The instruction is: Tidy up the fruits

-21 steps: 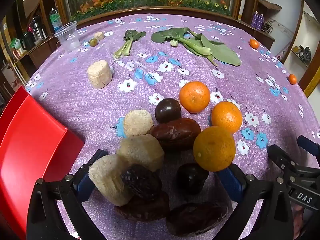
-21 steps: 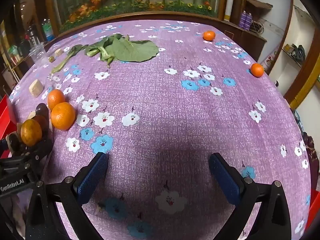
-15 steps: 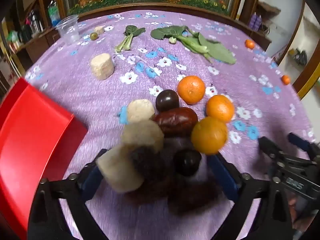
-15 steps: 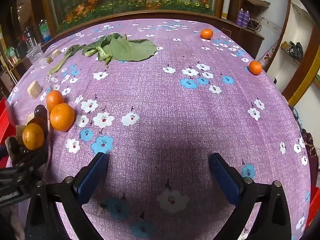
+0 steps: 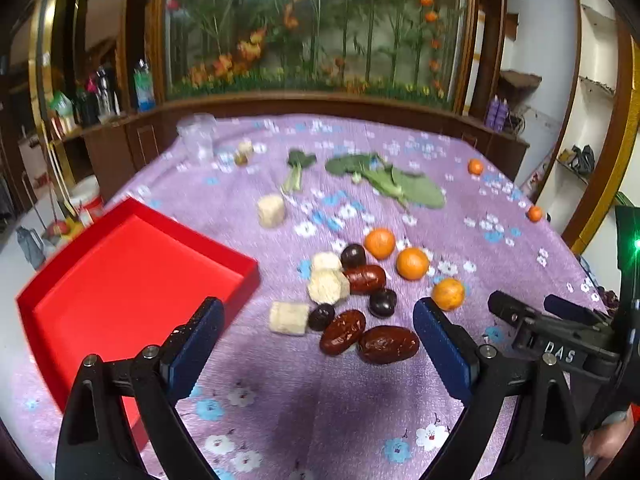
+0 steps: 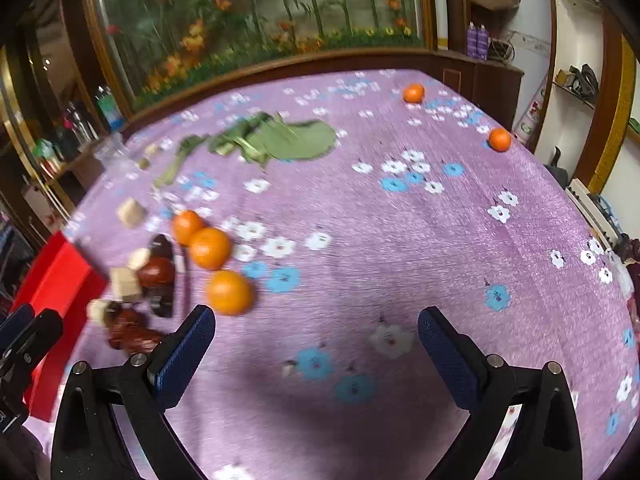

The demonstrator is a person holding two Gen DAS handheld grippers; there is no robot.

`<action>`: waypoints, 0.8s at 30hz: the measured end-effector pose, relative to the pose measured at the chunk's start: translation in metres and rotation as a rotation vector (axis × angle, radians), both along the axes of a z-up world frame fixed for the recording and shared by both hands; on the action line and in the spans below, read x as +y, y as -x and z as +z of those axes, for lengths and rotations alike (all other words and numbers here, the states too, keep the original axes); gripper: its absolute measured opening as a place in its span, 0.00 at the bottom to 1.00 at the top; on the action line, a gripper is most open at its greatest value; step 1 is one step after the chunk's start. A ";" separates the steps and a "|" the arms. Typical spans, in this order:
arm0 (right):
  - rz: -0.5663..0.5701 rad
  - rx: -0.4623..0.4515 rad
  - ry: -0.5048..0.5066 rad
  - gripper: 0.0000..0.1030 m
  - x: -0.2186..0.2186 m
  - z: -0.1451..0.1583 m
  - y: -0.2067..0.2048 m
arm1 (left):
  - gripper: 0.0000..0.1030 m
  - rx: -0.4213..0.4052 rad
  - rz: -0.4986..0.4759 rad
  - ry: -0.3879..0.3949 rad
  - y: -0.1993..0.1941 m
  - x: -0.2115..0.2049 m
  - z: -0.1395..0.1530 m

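Observation:
A cluster of fruit lies on the purple flowered cloth: three oranges [image 5: 412,263], red dates [image 5: 387,344], dark plums [image 5: 382,302] and beige blocks [image 5: 288,317]. The same cluster shows blurred at the left of the right wrist view, with its oranges [image 6: 229,292]. An empty red tray [image 5: 120,276] lies left of the cluster. My left gripper [image 5: 316,340] is open, raised above and in front of the dates. My right gripper [image 6: 316,348] is open and empty over bare cloth, right of the cluster; it also shows in the left wrist view [image 5: 536,312].
Green leaves [image 5: 392,184] and a leafy stalk [image 5: 296,172] lie at the back. Two small oranges [image 6: 413,93] [image 6: 499,139] sit near the far right edge. A lone beige block [image 5: 271,210] and a clear plastic cup [image 5: 197,136] stand back left.
My left gripper has pulled back and up from the cluster, so the red tray and more table show. The right gripper has also risen and drawn back. The fruit stays on the cloth.

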State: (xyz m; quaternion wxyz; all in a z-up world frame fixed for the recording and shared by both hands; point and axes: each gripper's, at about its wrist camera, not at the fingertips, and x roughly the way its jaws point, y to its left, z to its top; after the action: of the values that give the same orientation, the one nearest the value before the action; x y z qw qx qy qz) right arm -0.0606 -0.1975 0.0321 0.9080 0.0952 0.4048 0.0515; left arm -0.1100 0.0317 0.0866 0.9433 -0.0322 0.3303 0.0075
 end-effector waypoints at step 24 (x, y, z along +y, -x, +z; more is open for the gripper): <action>0.106 -0.352 0.156 1.00 0.063 0.036 0.060 | 0.92 -0.087 0.057 -0.049 0.033 0.013 0.017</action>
State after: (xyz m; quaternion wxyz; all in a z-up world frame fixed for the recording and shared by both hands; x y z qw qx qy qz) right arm -0.1206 -0.1348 0.0682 0.9654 -0.0075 0.2468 0.0838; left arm -0.1431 0.0449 0.1033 0.9567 -0.0188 0.2877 0.0409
